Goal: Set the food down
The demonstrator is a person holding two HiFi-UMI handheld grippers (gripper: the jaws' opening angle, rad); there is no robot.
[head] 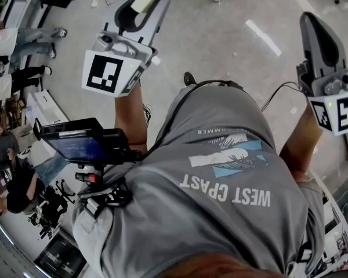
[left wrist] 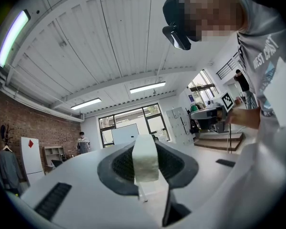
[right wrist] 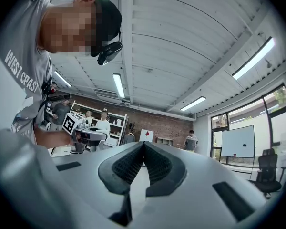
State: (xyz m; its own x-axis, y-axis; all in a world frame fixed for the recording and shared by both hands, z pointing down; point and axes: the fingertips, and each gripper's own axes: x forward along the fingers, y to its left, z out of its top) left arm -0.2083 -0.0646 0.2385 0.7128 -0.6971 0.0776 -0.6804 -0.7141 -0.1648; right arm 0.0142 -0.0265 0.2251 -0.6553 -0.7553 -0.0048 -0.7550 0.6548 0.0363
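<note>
We hold one tool in each hand, out in front of our grey shirt. The left tool has its two jaws pressed on the food, one jaw on each side. The food is a pale, whitish block. It stands up tall between the dark pads and pokes out a bit past the tips. So the food is up in the air in the left tool, with the grey floor far under it. The right tool has its jaws together, and the dark pads meet at the tip with nothing between them. Each tool has a cube with black and white squares, one on the left and one on the right. Both tools tip up, so their own views see the white ceiling and its long lights. In the right gripper view we also see a brick wall and a whiteboard. A small screen sits at our left side. Some other people are at the left edge of the head view.
</note>
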